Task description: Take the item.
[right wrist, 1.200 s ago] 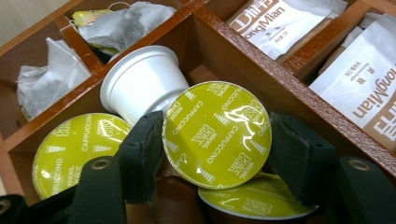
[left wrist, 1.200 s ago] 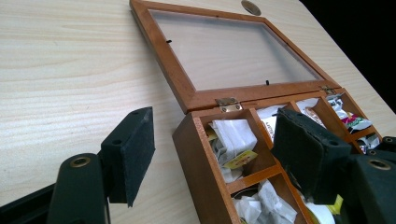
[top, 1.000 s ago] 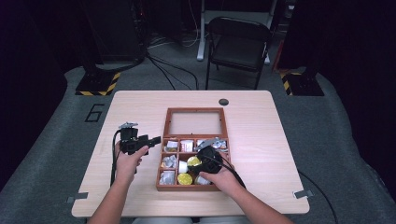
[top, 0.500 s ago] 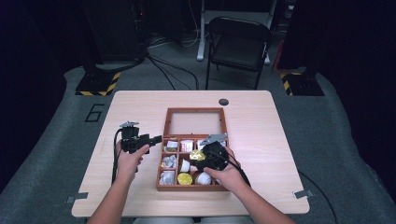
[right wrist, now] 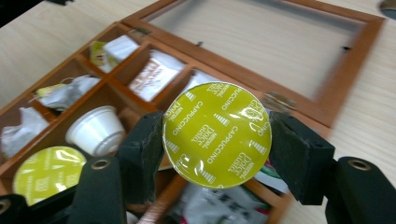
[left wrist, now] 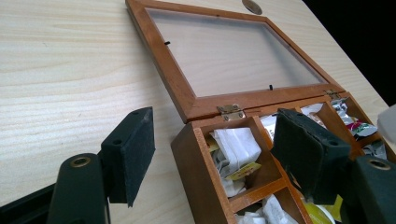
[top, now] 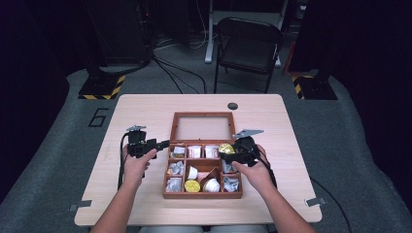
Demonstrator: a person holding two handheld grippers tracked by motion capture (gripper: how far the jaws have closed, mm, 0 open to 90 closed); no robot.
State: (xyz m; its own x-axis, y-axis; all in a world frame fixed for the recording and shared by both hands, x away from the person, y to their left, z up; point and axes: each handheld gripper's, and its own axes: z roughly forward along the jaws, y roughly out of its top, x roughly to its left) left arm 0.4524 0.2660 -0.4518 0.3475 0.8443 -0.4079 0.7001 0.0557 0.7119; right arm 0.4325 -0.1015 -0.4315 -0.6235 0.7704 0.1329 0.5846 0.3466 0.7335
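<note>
Right gripper view: my right gripper (right wrist: pixel 217 144) has its fingers clenched on a yellow-green cappuccino capsule (right wrist: pixel 217 140), foil lid facing the camera, pads pressing its rim from both sides. The capsule hangs above the wooden compartment box (right wrist: pixel 70 93), over the right-hand cells near the hinged glass lid (right wrist: pixel 280 37).

High view: the capsule (top: pixel 226 148) sits over the box's back-right compartment. The left gripper (top: pixel 163 144) has its fingers released, one outside the box's left wall and one over the first cell, grasping nothing; it looks placed to steady the box (top: pixel 201 194).

Risks, as I judge them:
- The grip is on a thin round rim only; any tilt could let the capsule pivot or pop out, dropping onto the sachets or the surface (top: pixel 291 145).
- Squeezing harder may dent the foil.
- The open lid lies flat close behind; a careless swing could clip the frame.
- The left fingers are not clamped, so the box may slide if bumped.
</note>
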